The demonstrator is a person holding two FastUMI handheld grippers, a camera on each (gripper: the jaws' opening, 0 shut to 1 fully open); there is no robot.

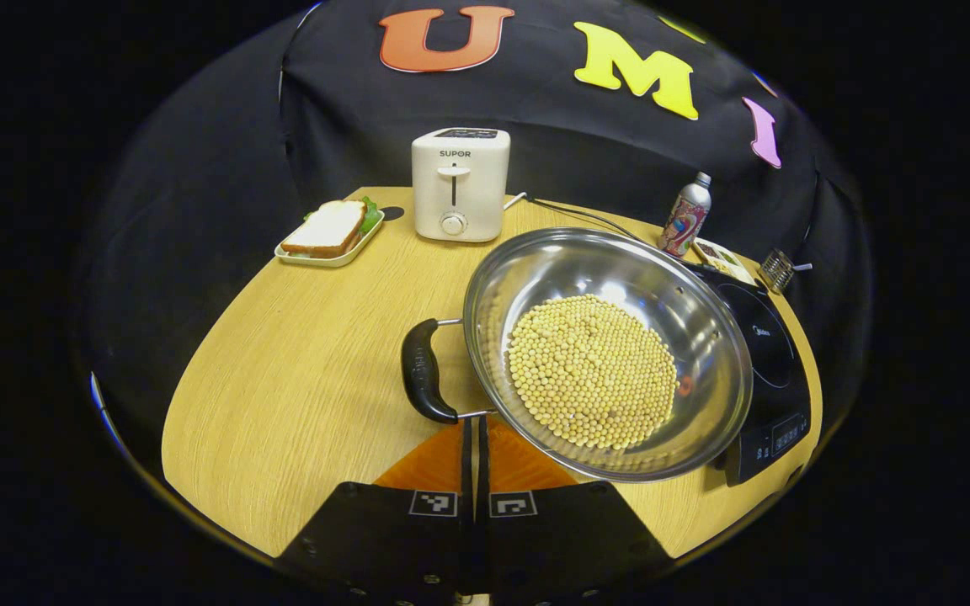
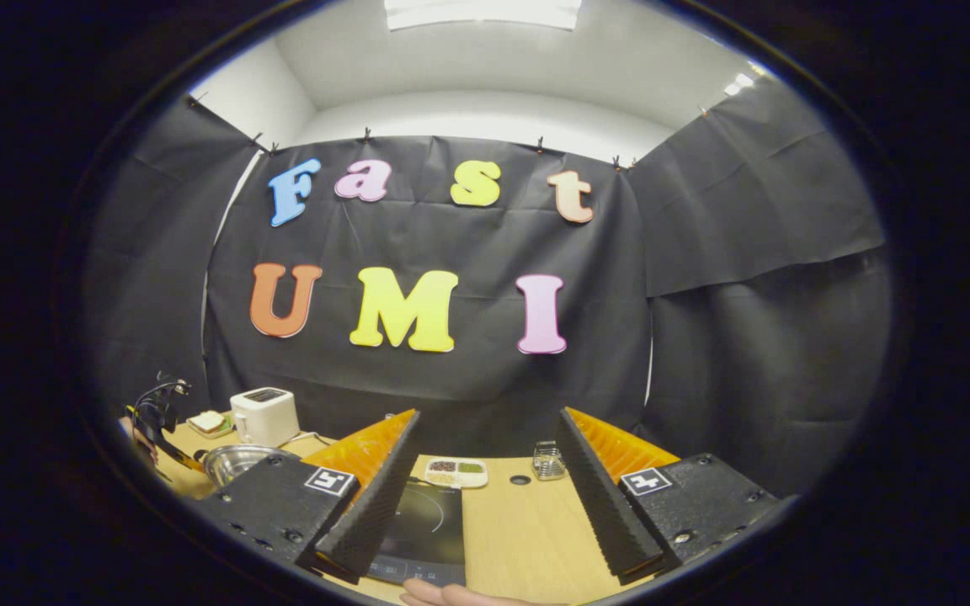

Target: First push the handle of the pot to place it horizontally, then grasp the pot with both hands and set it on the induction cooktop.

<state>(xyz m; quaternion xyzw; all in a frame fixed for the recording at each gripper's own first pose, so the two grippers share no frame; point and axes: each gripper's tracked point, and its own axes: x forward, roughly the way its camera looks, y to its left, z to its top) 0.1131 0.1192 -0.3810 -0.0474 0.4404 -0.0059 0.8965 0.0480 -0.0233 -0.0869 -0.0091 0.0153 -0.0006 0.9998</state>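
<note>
1. In the left gripper view we see our left claw (image 1: 477,438) with its two fingers pressed together, nothing between them, hovering low over the round light-wood table (image 1: 300,379).
2. Just ahead of its fingertips sits the black curved side handle (image 1: 423,371) of the wide, shiny stainless-steel pot (image 1: 603,349); we cannot tell whether the tips touch the handle.
3. The pot lies ahead and slightly right of this claw, its bowl holding a round bed of pale yellow soybeans (image 1: 593,370).
4. The pot's far right edge overlaps the flat black induction cooktop (image 1: 767,370), which lies further right of the claw; most of the pot looks to rest on the table.
5. Farther ahead stands a white boxy toaster (image 1: 460,183), with a sandwich on a pale rectangular tray (image 1: 329,231) to its left and a small printed metal bottle (image 1: 687,215) to its right.
6. In the right gripper view our right claw (image 2: 485,505) is spread wide and empty, raised above the table.
7. Below and between its fingers we see the cooktop's near edge (image 2: 422,530); the pot (image 2: 237,461) and the other claw (image 2: 157,417) sit far to its left.
</note>
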